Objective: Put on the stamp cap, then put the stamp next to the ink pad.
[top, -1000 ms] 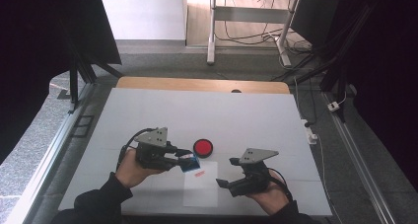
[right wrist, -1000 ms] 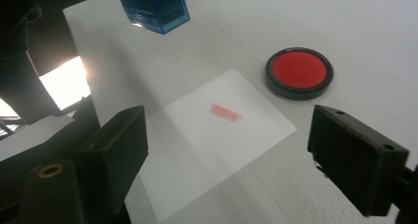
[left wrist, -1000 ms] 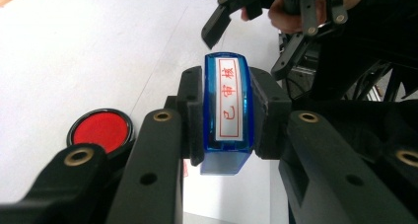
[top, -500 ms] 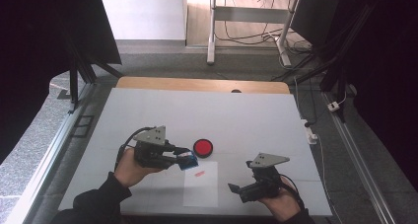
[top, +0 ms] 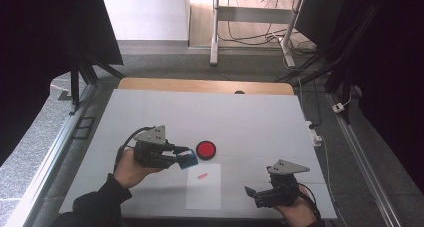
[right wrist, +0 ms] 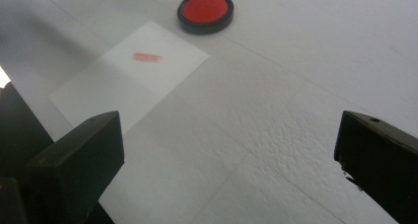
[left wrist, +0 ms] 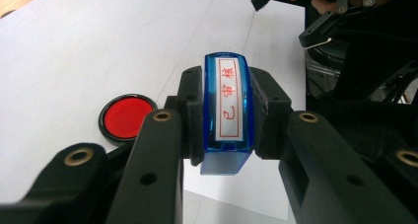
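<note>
Nearest, the right hand-held gripper (top: pixel 256 193) sits low at the tabletop's (top: pixel 260 122) front edge, its jaws spread wide, just opened, nothing between. Farther in, the left hand-held gripper (top: pixel 182 157) lies level, clenched on a blue stamp (left wrist: pixel 226 113), beside the red ink pad (top: pixel 205 149), above the paper sheet (top: pixel 205 189).

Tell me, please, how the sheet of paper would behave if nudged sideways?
The paper lies flat, thin and unweighted, so it would probably slide easily on the smooth table. It looks floppy, so a push at one edge may buckle or turn it rather than move it straight.
</note>
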`<action>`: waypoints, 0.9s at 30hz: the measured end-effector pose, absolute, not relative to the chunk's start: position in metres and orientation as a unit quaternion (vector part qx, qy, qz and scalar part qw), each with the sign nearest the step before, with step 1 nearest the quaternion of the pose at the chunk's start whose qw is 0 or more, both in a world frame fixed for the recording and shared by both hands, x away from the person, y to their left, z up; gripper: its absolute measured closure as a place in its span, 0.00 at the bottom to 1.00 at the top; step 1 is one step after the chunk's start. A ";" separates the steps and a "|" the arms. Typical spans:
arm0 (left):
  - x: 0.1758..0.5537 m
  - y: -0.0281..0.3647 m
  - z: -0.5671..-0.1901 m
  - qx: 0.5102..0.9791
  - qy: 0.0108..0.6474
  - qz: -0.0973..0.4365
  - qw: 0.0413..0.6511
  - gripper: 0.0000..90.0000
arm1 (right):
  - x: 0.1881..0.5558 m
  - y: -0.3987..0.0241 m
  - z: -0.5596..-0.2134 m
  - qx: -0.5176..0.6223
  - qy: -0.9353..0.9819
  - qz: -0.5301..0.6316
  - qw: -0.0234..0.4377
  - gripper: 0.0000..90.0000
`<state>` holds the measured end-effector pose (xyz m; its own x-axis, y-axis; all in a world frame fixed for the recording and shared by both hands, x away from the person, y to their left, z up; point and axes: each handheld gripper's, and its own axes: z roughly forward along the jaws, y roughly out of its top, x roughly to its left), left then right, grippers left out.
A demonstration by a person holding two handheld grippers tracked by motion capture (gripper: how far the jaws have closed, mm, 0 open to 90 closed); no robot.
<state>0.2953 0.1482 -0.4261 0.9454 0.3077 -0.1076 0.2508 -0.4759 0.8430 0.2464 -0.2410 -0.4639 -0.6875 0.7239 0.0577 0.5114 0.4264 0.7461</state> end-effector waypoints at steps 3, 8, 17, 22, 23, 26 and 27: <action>0.296 0.150 -0.426 0.858 0.166 0.030 0.485 0.78 | 0.245 -0.245 -0.463 0.381 0.829 0.382 0.144 0.00; 0.297 0.152 -0.426 0.857 0.173 0.033 0.484 0.78 | 0.245 -0.247 -0.463 0.389 0.827 0.377 0.148 0.00; 0.299 0.155 -0.426 0.857 0.186 0.042 0.478 0.78 | 0.244 -0.248 -0.463 0.392 0.827 0.374 0.148 0.00; 0.301 0.158 -0.428 0.858 0.199 0.051 0.470 0.78 | 0.244 -0.248 -0.463 0.394 0.827 0.374 0.147 0.00; 0.302 0.159 -0.429 0.859 0.202 0.054 0.468 0.78 | 0.244 -0.248 -0.463 0.394 0.827 0.373 0.147 0.00; 0.304 0.162 -0.432 0.858 0.213 0.059 0.463 0.78 | 0.244 -0.249 -0.463 0.394 0.827 0.374 0.146 0.00; 0.305 0.163 -0.433 0.858 0.218 0.060 0.461 0.78 | 0.244 -0.249 -0.463 0.394 0.827 0.374 0.146 0.00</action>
